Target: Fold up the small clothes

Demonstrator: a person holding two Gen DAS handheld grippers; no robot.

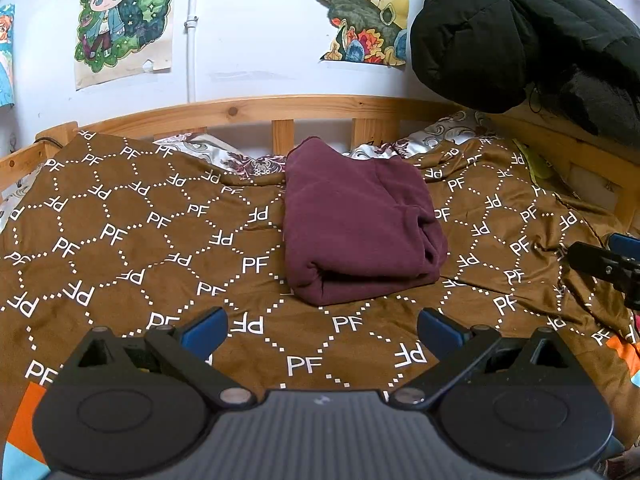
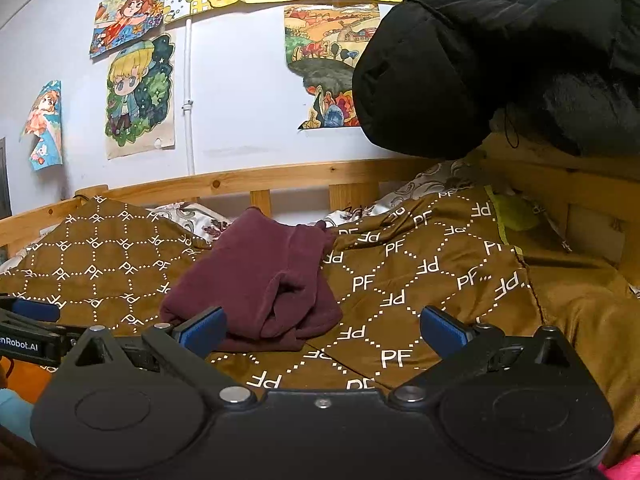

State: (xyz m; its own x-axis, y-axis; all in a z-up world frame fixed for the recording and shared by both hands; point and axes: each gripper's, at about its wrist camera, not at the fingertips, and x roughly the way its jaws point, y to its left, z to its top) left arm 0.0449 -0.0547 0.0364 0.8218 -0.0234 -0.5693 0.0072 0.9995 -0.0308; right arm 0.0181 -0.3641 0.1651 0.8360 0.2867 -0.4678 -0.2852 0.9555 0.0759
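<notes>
A maroon garment (image 1: 360, 220) lies folded into a thick rectangle on the brown "PF" patterned bedspread (image 1: 140, 240), its rolled fold edge toward me. My left gripper (image 1: 322, 330) is open and empty, a short way in front of the garment. My right gripper (image 2: 320, 330) is open and empty, with the garment (image 2: 260, 280) just beyond and left of its left fingertip. The right gripper's fingers (image 1: 600, 264) show at the right edge of the left wrist view; the left gripper's fingers (image 2: 28, 320) show at the left edge of the right wrist view.
A wooden bed rail (image 1: 280, 110) runs along the wall behind the bedspread. A black puffy jacket (image 1: 520, 32) hangs over the right corner. A floral sheet (image 1: 240, 160) shows behind the bedspread. Drawings (image 1: 124, 20) hang on the wall.
</notes>
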